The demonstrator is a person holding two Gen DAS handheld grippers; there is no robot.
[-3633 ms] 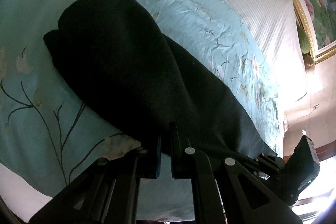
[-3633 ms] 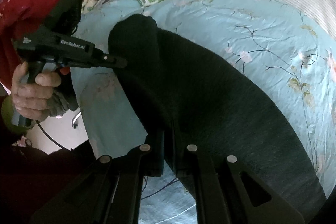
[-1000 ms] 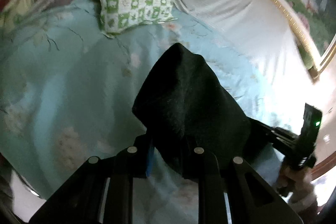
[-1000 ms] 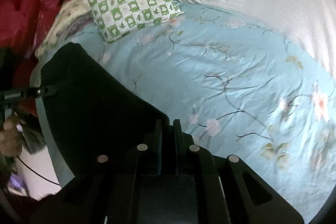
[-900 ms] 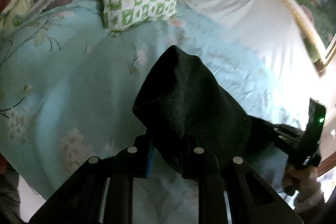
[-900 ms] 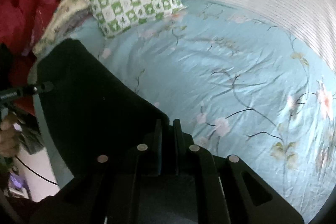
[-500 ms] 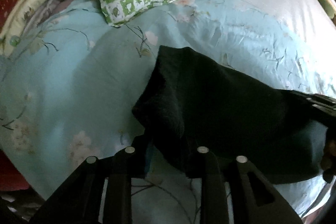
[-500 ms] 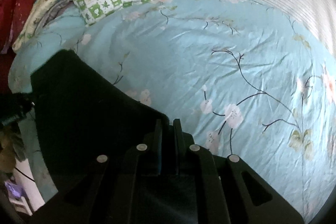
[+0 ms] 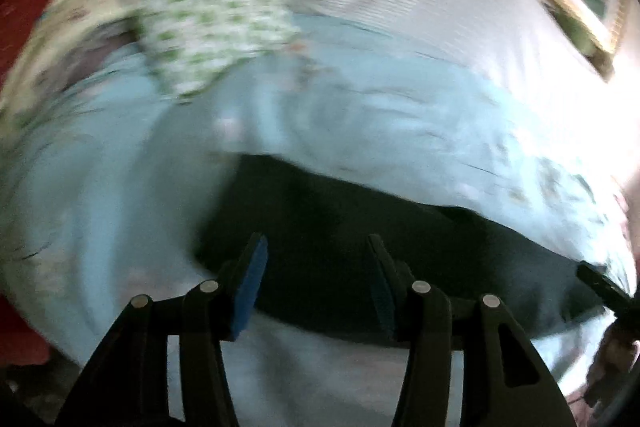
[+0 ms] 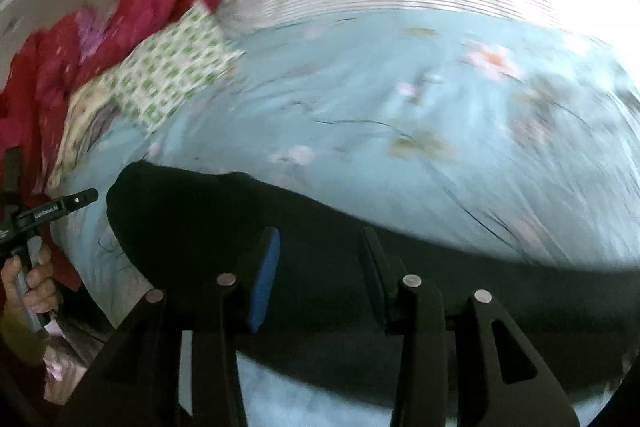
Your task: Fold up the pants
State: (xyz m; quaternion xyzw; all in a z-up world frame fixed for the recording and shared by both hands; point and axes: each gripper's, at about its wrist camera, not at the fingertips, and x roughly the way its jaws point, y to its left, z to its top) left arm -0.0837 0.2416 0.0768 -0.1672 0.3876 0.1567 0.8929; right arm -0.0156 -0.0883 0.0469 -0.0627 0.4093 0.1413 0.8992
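The black pants now lie as a flat dark band across the near part of the bed, short of the green checked pillow at the far side. A second ago I had them bunched and lifted, each end pinched. Both pinches have just let go: my left hand-held gripper has its jaws spread with only the laid cloth below, and my right hand-held gripper has likewise just opened, its blue pads clear of the fabric. In the right view the left one sits just off the pants' left end. I judge this fold laid down; next comes another fold or smoothing.
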